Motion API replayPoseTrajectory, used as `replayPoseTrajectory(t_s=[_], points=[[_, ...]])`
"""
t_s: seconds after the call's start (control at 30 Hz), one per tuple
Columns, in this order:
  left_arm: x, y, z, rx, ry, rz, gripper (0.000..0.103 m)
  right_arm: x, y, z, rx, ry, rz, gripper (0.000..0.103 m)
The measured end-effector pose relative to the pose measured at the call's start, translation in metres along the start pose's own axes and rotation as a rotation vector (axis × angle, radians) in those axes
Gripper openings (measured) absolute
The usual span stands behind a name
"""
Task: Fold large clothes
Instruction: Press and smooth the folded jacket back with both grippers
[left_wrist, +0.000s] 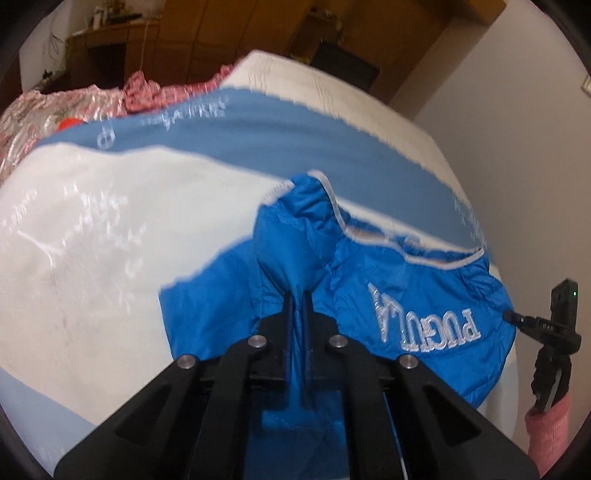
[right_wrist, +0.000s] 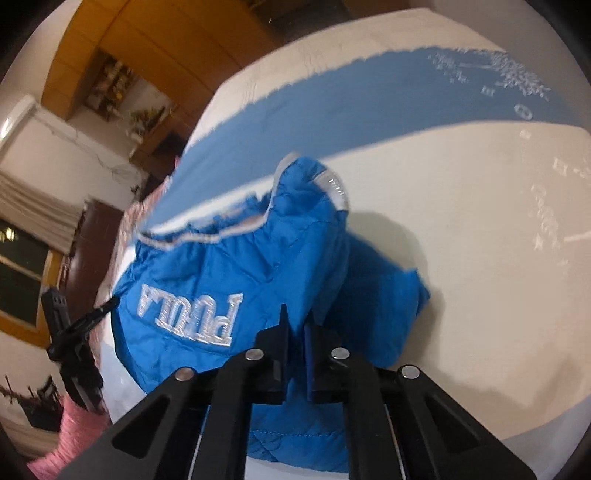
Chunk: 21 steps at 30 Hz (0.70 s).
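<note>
- Nearest the lens, the left tongs (left_wrist: 299, 295) are clamped shut on a pinch of the blue jacket (left_wrist: 406, 295); the right tongs (right_wrist: 295, 317) are likewise closed on its fabric.
- Jacket hangs from both grips, partly lifted off the bed (left_wrist: 110, 240), its white-trimmed edge (right_wrist: 207, 236) farthest from the tongs.
- Its long axis runs hand to hand, lettering (right_wrist: 192, 314) upside down between the grips.
- Neither hand looks nearer; the fold, I judge, goes forward across the bed.

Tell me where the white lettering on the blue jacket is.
The white lettering sits on the blue jacket, between the left tongs and right tongs.
</note>
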<state>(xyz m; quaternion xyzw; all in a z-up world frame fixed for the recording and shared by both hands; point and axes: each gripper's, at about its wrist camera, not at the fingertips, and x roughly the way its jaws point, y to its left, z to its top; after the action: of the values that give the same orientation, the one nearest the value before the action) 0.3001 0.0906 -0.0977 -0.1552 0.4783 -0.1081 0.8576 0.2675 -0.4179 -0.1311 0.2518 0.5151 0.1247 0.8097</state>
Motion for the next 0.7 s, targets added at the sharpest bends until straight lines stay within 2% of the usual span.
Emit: replayPoseTrajectory(t_s=[0.07,0.1,0.17,0.23,0.33,0.43,0.5,0.6,0.63,0.7], points=[[0.011,-0.004,0.007,0.003,0.004,0.034,0.002,0.006,-0.005,0.009,0.032,-0.002,-0.008,0.005],[0.02,-0.003,0.01,0.02,0.007,0.082,0.002,0.011,-0.007,0.01,0.037,0.002,-0.021,0.005],[0.04,0.001,0.011,0.026,0.04,0.134,0.001,0.032,-0.014,0.013,0.039,0.029,-0.102,0.005],[0.064,0.017,0.009,-0.005,0.104,0.143,0.001,0.051,-0.026,0.009,0.07,0.061,-0.116,0.005],[0.086,0.031,0.002,-0.031,0.132,0.117,0.003,0.071,-0.047,-0.003,0.138,0.077,-0.073,0.005],[0.089,0.032,0.001,-0.033,0.137,0.114,0.003,0.075,-0.06,-0.008,0.183,0.072,-0.031,0.005],[0.09,0.032,0.003,-0.019,0.147,0.128,0.004,0.074,-0.059,-0.009,0.173,0.074,-0.04,0.005],[0.079,0.027,0.007,-0.037,0.155,0.145,0.005,0.058,-0.051,-0.01,0.147,0.056,-0.088,0.008],[0.074,0.025,0.008,-0.04,0.149,0.152,0.006,0.05,-0.046,-0.01,0.14,0.042,-0.108,0.013],[0.057,0.018,0.011,-0.025,0.105,0.205,0.012,0.035,-0.031,-0.008,0.114,0.013,-0.168,0.015]])
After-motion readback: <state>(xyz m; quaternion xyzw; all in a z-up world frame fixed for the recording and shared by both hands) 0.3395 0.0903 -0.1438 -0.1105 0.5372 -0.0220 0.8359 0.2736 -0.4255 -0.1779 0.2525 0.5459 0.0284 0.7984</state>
